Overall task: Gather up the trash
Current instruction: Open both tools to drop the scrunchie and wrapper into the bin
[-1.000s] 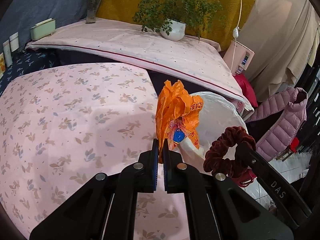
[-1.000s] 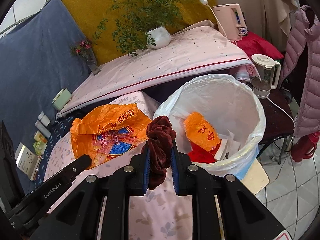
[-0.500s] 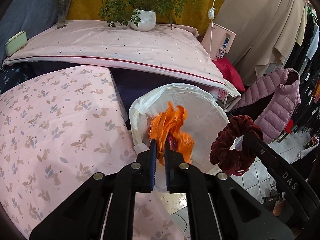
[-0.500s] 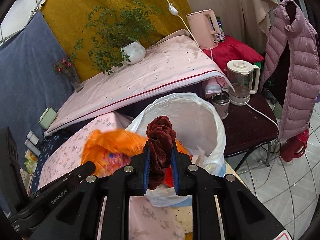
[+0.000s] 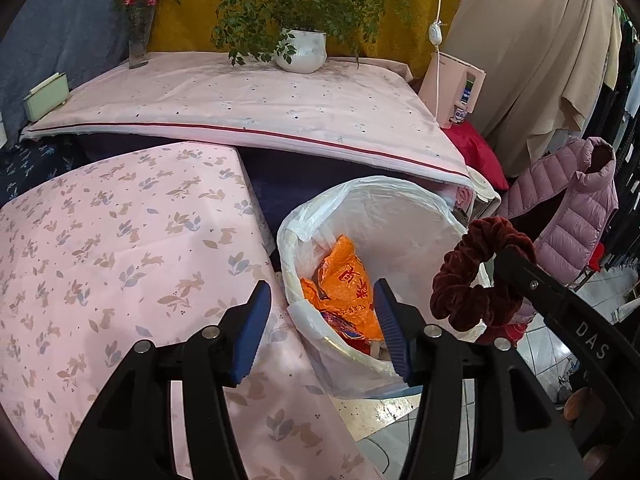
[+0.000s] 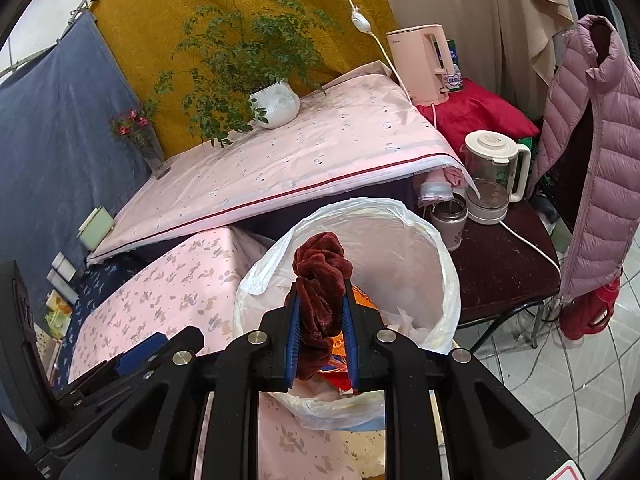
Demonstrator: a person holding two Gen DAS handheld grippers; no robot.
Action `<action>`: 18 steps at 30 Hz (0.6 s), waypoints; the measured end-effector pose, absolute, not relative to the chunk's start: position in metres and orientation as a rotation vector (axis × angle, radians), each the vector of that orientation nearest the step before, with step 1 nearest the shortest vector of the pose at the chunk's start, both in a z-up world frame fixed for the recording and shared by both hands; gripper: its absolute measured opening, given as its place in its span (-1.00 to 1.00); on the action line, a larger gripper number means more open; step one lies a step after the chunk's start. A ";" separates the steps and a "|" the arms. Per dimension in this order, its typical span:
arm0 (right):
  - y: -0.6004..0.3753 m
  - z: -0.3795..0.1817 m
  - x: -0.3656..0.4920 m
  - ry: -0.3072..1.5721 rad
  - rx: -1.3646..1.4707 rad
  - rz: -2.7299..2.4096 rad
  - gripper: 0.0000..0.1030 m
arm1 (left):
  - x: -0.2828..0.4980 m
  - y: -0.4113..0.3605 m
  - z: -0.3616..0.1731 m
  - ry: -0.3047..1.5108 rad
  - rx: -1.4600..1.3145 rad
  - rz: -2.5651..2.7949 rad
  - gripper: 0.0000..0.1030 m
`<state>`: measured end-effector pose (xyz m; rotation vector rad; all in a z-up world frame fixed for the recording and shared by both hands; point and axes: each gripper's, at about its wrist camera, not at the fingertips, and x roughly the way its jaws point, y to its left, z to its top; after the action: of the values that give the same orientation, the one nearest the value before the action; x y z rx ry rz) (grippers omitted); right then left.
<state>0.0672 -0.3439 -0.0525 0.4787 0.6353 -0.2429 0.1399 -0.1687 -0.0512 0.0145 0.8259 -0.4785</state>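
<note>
Let go of the orange bag (image 5: 348, 292). Left gripper (image 5: 320, 328) now spread wide, bag dropped into the lined bin (image 5: 384, 208).

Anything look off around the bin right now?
One oddity: the right gripper holds a dark red scrunchie over the trash bin, hardly typical rubbish. The orange bag lies inside; nothing spilled.

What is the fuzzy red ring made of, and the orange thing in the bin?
The scrunchie looks like soft, matte velvet-type fabric: plush, bunched folds. The orange bag looks like thin, shiny plastic film: crinkled, with printed red characters. The bin liner seems thin translucent plastic.
</note>
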 end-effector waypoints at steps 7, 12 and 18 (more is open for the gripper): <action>-0.332 -0.055 0.083 0.660 0.438 -0.227 -0.63 | 0.142 -0.156 -0.059 0.838 0.016 -0.445 -0.01; -0.327 -0.058 0.093 0.684 0.410 -0.236 -0.55 | 0.144 -0.146 -0.062 0.831 0.028 -0.403 0.13; -0.318 -0.056 0.096 0.685 0.363 -0.229 -0.30 | 0.143 -0.135 -0.062 0.828 0.023 -0.367 0.28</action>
<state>0.0961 -0.3184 -0.0556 0.3629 0.6850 -0.2291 0.1427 -0.1348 -0.0624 0.0229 0.8279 -0.3665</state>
